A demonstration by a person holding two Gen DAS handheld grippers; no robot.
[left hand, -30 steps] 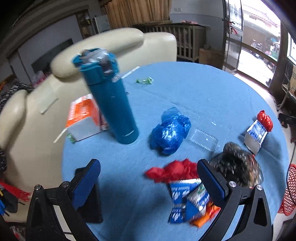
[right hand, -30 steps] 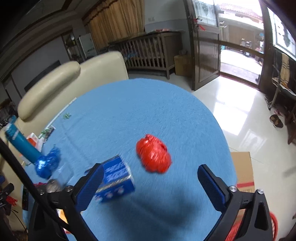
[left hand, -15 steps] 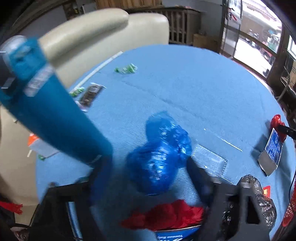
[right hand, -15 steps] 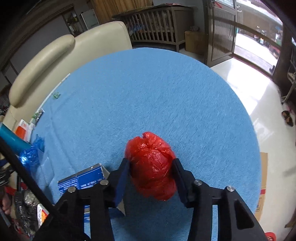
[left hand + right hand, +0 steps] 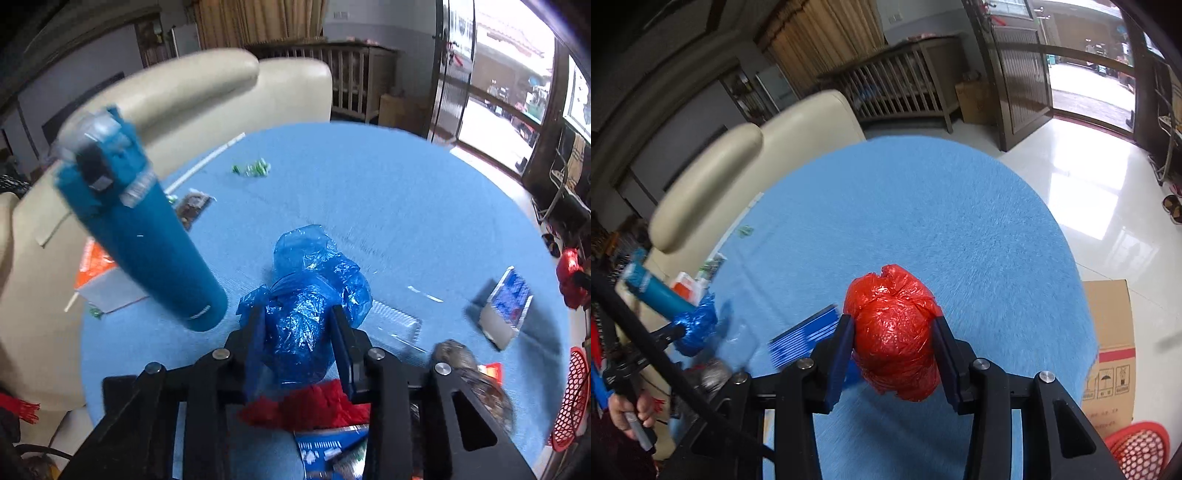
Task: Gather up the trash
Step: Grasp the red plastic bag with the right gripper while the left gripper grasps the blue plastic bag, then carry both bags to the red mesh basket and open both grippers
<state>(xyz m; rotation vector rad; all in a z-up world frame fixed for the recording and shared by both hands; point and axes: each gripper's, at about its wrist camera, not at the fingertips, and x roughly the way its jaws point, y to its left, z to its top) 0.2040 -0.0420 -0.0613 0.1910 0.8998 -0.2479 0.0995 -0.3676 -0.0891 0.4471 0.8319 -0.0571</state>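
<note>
The flask (image 5: 144, 236) smears with motion blur, its lid detail unreadable. The red basket (image 5: 1137, 448) is cut by the frame edge. The blue box (image 5: 805, 338) blurs behind a gripper finger. The green wrappers (image 5: 253, 168) are too small to read.

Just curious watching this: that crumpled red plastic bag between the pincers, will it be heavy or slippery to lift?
Probably light: the red plastic bag looks like thin, crinkled film bunched into a ball. It likely squashes rather than resists, since the right gripper pads press into its sides. The glossy film could slip, though its wrinkles should help the grip.
</note>
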